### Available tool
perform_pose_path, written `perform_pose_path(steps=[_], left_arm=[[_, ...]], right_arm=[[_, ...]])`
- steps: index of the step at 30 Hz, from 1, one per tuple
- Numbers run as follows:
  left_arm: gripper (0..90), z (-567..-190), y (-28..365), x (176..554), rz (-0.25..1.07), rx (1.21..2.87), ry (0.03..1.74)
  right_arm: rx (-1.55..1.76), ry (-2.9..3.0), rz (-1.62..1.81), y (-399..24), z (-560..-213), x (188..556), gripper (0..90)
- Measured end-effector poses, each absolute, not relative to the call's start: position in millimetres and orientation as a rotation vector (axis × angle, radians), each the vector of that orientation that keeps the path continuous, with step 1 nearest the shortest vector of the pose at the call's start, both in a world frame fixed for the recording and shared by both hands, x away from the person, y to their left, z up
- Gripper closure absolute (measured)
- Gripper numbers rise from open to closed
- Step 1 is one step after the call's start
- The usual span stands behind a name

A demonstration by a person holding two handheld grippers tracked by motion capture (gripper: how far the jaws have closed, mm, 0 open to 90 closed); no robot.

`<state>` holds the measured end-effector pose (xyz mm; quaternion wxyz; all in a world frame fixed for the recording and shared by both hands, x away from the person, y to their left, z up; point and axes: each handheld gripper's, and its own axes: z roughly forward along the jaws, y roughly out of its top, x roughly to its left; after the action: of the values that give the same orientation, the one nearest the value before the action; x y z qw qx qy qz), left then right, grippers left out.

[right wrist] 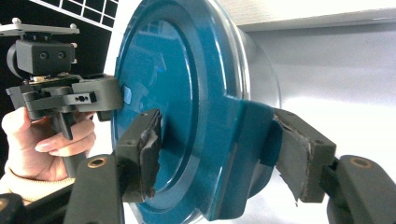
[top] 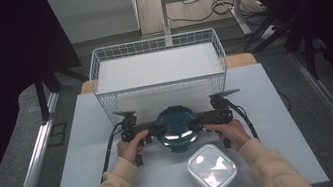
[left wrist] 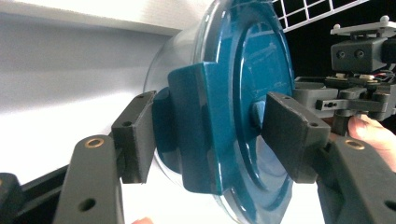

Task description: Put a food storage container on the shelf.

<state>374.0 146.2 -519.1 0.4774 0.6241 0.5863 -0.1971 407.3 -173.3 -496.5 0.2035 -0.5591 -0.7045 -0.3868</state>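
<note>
You have both grippers, left [top: 153, 131] and right [top: 202, 119], clamped on the blue-lidded container [top: 177, 127] at 9 and 3 o'clock; next, lift evenly.

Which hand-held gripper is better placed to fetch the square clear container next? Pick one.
Right. The square clear container lies close by the right hand-held gripper; the left hand-held gripper sits across the teal-lidded round container from it. Both grip that container's lid clips.
</note>
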Motion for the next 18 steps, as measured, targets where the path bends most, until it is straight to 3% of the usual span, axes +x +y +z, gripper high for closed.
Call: perform_pose_path(steps=[18], left_arm=[[40.4, -492.7, 145.6, 363.0, -0.403, 1.558, 1.361]], right_arm=[[-1.543, -1.965, -1.178, -179.3, -471.9, 396.9, 41.7]])
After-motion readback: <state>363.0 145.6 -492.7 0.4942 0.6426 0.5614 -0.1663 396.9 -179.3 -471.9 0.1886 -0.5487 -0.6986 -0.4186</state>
